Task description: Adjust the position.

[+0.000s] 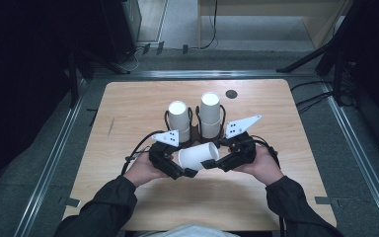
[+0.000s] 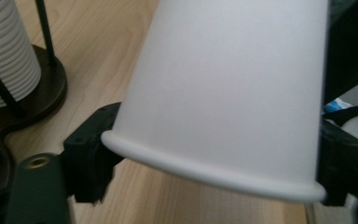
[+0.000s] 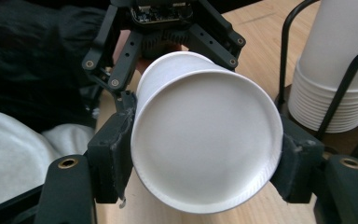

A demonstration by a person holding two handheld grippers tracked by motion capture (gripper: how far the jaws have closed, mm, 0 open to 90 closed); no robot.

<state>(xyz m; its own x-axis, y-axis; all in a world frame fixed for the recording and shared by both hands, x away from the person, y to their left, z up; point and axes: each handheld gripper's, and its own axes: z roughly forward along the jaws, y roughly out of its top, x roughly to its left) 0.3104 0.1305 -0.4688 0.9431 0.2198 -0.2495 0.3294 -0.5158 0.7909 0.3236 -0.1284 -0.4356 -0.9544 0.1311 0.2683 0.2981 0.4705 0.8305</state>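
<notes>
Cup (image 1: 199,156): lying sideways just in front of the rack (image 1: 195,132), bridged between both grippers for a handover.
Right gripper (image 3: 205,158): pinching the cup's base end.
Left gripper (image 2: 214,170): jaws astride the rim end, apparently touching; grip uncertain.

the high view is looking down over the table (image 1: 128,98); both gripper views are sitting close, facing each other across the shared paper cup (image 1: 199,156).

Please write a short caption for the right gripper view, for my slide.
Right tool grips the closed base of a white paper cup; left tool holds its far end.
</notes>
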